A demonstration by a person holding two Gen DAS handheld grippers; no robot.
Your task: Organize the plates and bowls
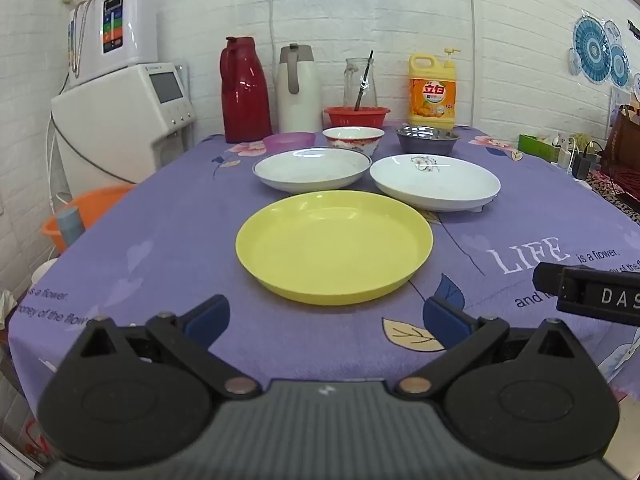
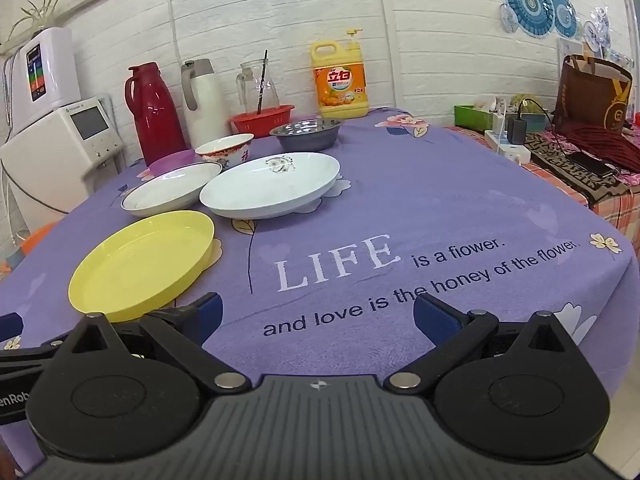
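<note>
Left claw [image 1: 326, 322] hangs wide open and empty, the yellow plate [image 1: 334, 246] dead ahead between its fingers, likely first pick; right claw [image 2: 316, 316] also agape, holding nothing, that plate ahead-left, white plates [image 2: 270, 190] beyond

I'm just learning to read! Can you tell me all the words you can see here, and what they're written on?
"LIFE is a flower." on the tablecloth.
"and love is the honey of the flower." also on the tablecloth.
"DAS", cut off at the edge, on the right gripper.
"enRob", cut off, on the left gripper.
"立白" on the yellow bottle; its smaller print is too blurred to read.
A red character on the patterned bowl is too small to read.
</note>
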